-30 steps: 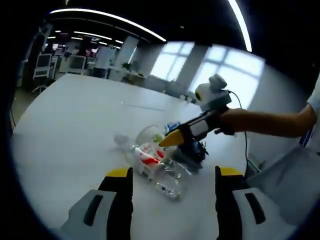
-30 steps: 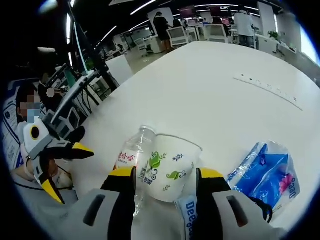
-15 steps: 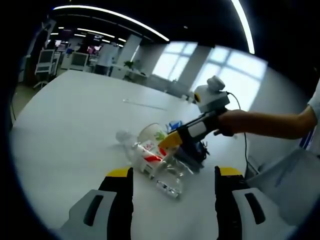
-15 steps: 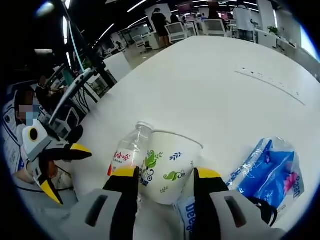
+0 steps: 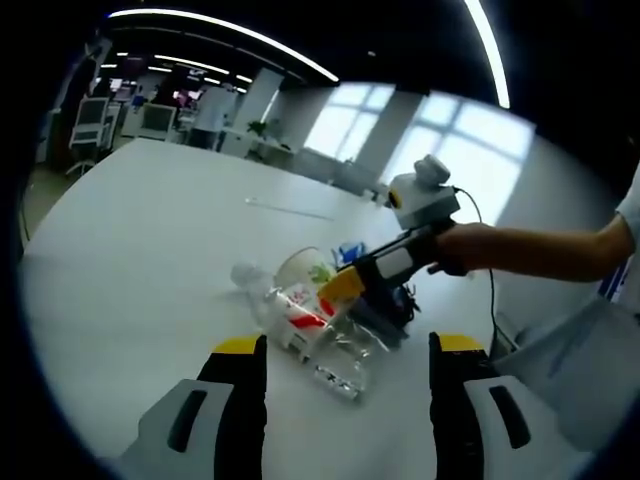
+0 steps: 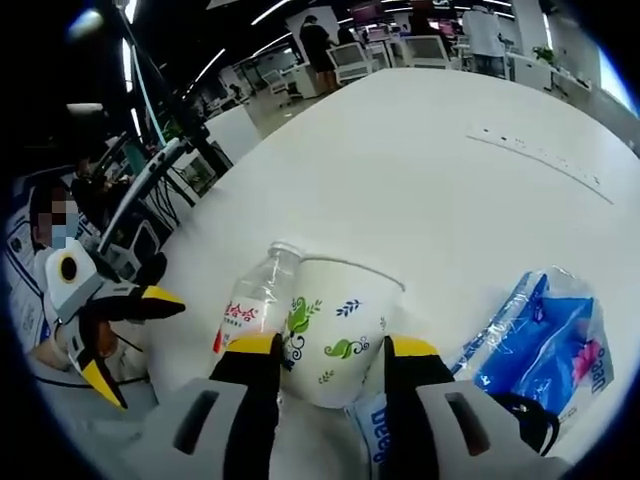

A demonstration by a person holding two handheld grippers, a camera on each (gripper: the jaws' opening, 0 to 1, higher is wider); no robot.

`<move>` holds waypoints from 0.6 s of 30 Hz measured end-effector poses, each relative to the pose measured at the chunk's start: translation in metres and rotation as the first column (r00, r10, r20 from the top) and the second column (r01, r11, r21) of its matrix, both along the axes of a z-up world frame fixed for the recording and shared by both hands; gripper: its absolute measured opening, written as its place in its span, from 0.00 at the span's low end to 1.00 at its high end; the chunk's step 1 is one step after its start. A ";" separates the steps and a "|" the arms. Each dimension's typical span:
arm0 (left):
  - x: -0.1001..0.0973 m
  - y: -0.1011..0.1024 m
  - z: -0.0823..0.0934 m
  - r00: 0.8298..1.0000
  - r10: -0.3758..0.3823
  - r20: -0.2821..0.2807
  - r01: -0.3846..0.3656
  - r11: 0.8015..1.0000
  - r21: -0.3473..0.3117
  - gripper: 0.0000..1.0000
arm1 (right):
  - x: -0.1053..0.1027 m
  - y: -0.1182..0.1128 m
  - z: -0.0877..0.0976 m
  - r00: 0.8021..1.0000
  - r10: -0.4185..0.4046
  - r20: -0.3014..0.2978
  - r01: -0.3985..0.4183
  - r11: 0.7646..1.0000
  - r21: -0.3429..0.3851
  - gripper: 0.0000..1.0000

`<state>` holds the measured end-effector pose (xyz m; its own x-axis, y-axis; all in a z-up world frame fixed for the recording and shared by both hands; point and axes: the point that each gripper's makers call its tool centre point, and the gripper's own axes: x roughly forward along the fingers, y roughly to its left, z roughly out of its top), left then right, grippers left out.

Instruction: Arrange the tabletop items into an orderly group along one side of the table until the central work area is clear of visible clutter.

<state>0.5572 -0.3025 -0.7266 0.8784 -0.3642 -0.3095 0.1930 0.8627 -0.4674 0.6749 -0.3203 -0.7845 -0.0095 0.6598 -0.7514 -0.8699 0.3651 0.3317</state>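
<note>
A white paper cup (image 6: 335,325) with a green leaf print lies on its side on the white table (image 6: 420,160). My right gripper (image 6: 330,345) is shut on it, one jaw against each flank. A clear plastic bottle (image 6: 255,300) with a red label lies right beside the cup. In the left gripper view the cup (image 5: 300,270) and the bottle (image 5: 305,325) lie ahead of my left gripper (image 5: 347,345). That gripper is open with nothing between its jaws. The right gripper (image 5: 345,285) reaches in from the right, a hand behind it. The left gripper (image 6: 130,340) hangs open off the table's near-left edge.
A blue plastic packet (image 6: 545,350) lies right of the cup, seen again behind the cup as a blue packet (image 5: 350,250). A thin strip (image 6: 540,160) lies flat further out on the table. Desks, chairs and people stand beyond the table edge.
My right gripper has crept forward around the cup and its jaws have narrowed onto it. The left gripper has barely moved.
</note>
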 end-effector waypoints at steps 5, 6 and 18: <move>0.001 0.000 0.001 1.000 0.000 0.002 0.000 1.000 -0.003 0.62 | -0.003 -0.001 0.001 1.000 -0.008 -0.016 0.008 1.000 0.002 0.37; 0.001 0.000 0.001 1.000 0.000 0.002 0.000 1.000 -0.003 0.62 | -0.002 -0.001 0.001 1.000 -0.010 -0.013 0.010 1.000 0.004 0.36; 0.016 0.003 0.002 1.000 0.004 0.008 -0.004 1.000 -0.013 0.62 | 0.000 -0.006 0.007 0.998 -0.050 -0.033 0.052 0.997 0.051 0.35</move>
